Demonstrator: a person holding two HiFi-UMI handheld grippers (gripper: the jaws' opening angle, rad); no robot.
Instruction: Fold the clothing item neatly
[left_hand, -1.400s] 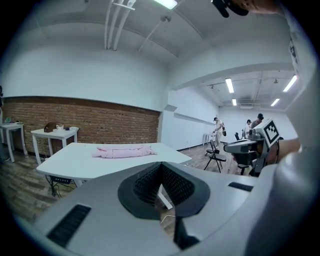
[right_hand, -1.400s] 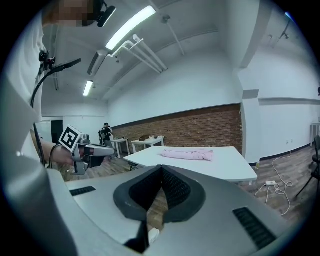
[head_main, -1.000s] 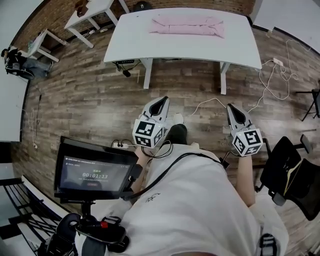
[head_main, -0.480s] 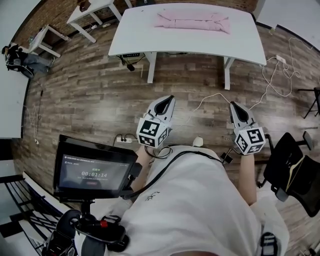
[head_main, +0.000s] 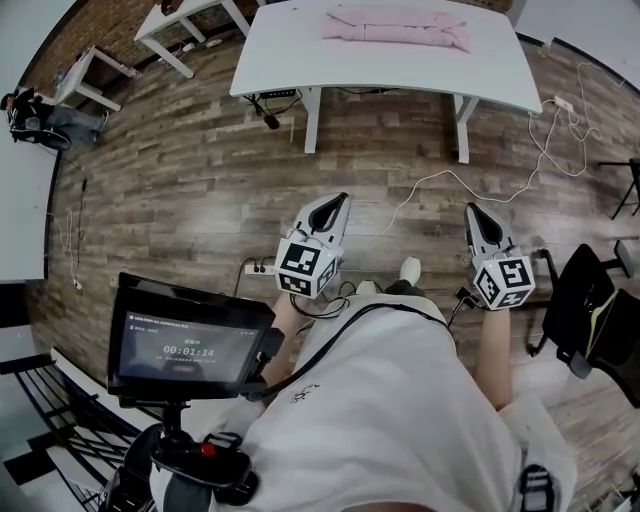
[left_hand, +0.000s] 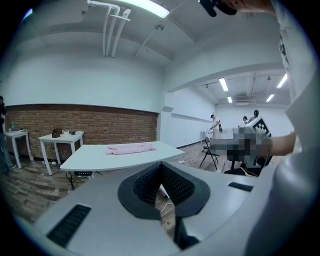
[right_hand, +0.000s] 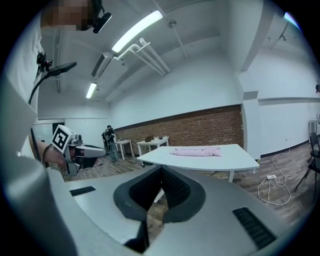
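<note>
A pink garment (head_main: 396, 26) lies folded into a long strip on the white table (head_main: 300, 60) at the top of the head view, far from me. It also shows as a pink garment (left_hand: 128, 148) in the left gripper view and a pink garment (right_hand: 195, 151) in the right gripper view. My left gripper (head_main: 338, 199) and right gripper (head_main: 472, 210) are held over the wooden floor near the person's body, well short of the table. Both are shut with nothing between their jaws.
A monitor on a stand (head_main: 190, 345) is at lower left. A black chair (head_main: 590, 325) stands at right. Cables (head_main: 545, 140) trail over the floor near the table's right leg. Small white tables (head_main: 185, 25) stand at upper left. People (left_hand: 214, 122) stand in the distance.
The table and garment have slid toward the top of the head view as the person stepped back from it. Both grippers stay shut and empty, now farther from the table.
</note>
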